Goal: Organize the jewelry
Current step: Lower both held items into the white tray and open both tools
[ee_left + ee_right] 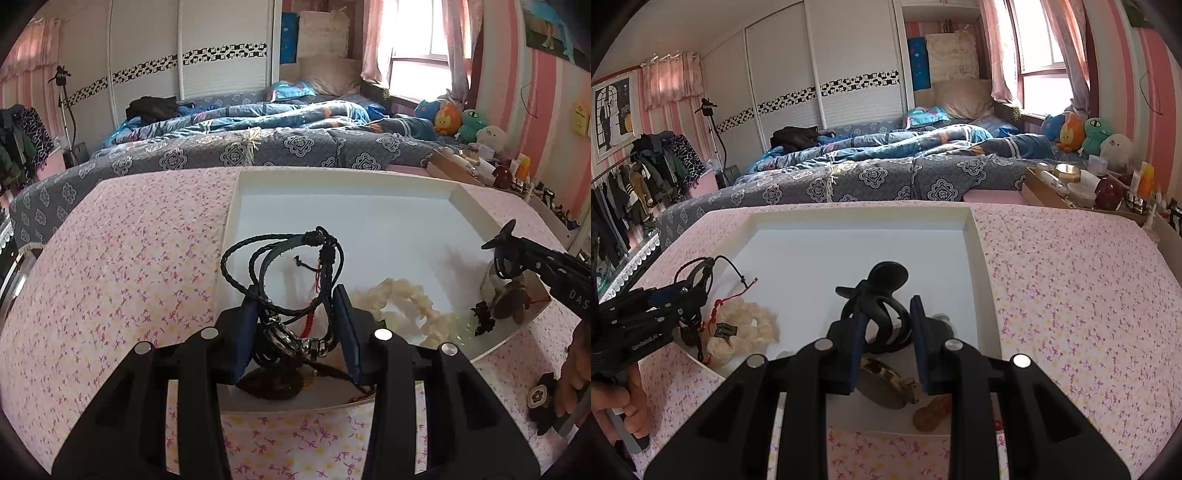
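A white tray (236, 206) lies on the flowered pink cloth. My left gripper (297, 299) is shut on a bundle of black braided cord bracelets (280, 254), which loop up over the tray's near left part. A cream bead bracelet (402, 295) and a pale green one (458, 326) lie in the tray to the right. In the right wrist view my right gripper (886, 310) is shut on a black hair claw (882, 291) above the tray (975, 258). Under it lie a round gold piece (882, 380) and a brown piece (931, 413). The left gripper (679, 291) shows at the left edge.
A black flower hair piece (543, 398) lies on the cloth beside a person's hand (572, 373). A box of bottles and jars (1067, 184) stands at the table's far right. A bed with a blue quilt (886, 155) runs behind the table.
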{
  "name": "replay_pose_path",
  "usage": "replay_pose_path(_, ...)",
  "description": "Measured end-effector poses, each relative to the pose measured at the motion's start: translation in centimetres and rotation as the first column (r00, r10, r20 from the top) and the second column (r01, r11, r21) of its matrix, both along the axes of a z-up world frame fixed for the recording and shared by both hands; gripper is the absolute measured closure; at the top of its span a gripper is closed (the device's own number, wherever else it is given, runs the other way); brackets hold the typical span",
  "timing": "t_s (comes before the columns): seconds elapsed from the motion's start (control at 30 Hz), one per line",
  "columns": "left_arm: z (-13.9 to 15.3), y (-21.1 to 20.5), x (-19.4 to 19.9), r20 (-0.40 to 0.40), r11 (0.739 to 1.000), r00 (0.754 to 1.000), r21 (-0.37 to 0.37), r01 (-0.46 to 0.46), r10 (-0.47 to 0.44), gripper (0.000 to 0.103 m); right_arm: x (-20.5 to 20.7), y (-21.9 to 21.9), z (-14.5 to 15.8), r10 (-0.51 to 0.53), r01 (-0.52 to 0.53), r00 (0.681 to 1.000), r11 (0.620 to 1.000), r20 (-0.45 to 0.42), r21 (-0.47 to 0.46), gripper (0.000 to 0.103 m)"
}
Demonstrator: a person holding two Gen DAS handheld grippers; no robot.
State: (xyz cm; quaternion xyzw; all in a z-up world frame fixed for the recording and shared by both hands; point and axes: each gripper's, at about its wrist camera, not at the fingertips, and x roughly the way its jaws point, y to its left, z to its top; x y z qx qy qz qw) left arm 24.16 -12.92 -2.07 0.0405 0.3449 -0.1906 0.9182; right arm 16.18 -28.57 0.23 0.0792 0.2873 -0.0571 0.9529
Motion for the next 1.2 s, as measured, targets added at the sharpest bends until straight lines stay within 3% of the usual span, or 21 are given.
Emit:
replay_pose_path(0.3,0.0,-0.1,-0.4,0.012,1.0,1.0,0.005,0.005,-0.005,0.06,-0.6,0.3,-0.1,0.017,-0.017,1.0,1.0,-0.001,0.0,0.078)
replay_pose_path(0.37,0.1,-0.2,-0.5,0.014,1.0,1.0,0.006,0.006,-0.006,0.058,-0.6,0.4,-0.1,0.016,-0.016,1.0,1.0,0.003,-0.005,0.07)
replay_pose_path(0.97,0.4,-0.1,-1.3,0.031,1.0,0.999,-0.005,0.029,-0.029,0.056,-0.7,-0.2,0.3,0.022,-0.022,1.0,1.0,0.017,0.006,0.07)
replay_pose_path(1.2,0.3,0.1,-1.3,0.038,1.0,0.999,0.008,0.03,-0.03,0.044,-0.8,-0.3,0.4,0.027,-0.027,0.999,1.0,0.017,0.006,0.07)
